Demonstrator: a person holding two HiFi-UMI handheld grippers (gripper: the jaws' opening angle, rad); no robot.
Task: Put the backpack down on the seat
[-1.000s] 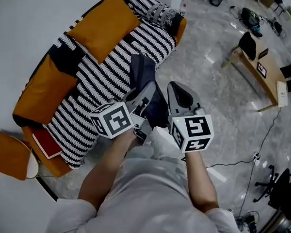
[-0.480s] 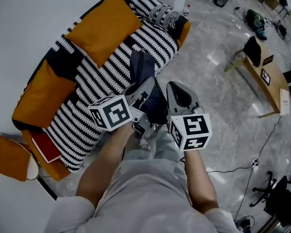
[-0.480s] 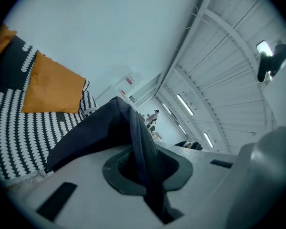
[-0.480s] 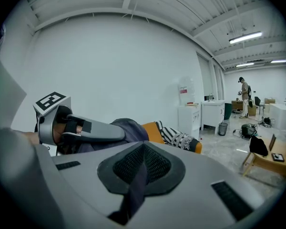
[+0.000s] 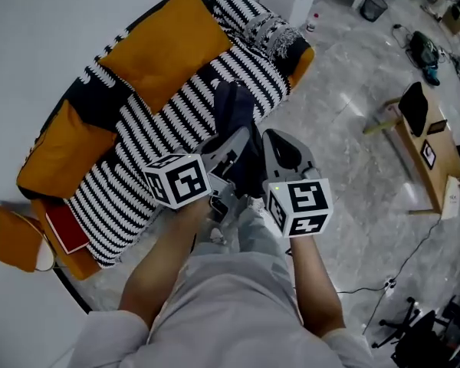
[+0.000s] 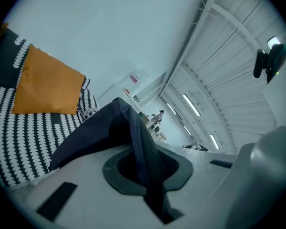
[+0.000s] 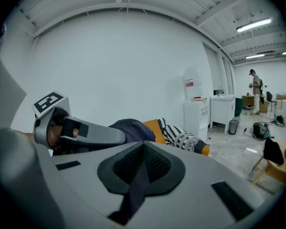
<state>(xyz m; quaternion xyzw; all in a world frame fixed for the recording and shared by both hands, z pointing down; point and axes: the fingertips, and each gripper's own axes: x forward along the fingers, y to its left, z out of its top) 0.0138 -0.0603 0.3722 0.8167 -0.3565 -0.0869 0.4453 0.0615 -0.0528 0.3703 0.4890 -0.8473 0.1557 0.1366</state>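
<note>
Dark soft backpack (image 5: 234, 110) closer over striped sofa (image 5: 161, 129), straps (image 6: 144, 151) between both jaws

Grey L tool (image 5: 240, 142), R tool (image 5: 279, 149), b/w cubes (image 5: 176, 181), pale tee (image 5: 230, 297)

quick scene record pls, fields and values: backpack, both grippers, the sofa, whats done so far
backpack: dark navy fabric backpack, held up in front of the person, over the sofa's front edge
left gripper: shut on a dark backpack strap
right gripper: shut on a dark strap too
seat: sofa with black-and-white striped cover, orange cushions along its back
other item: flat red book at the sofa's near end
task state: backpack appears carried, not yet set down on the seat
</note>
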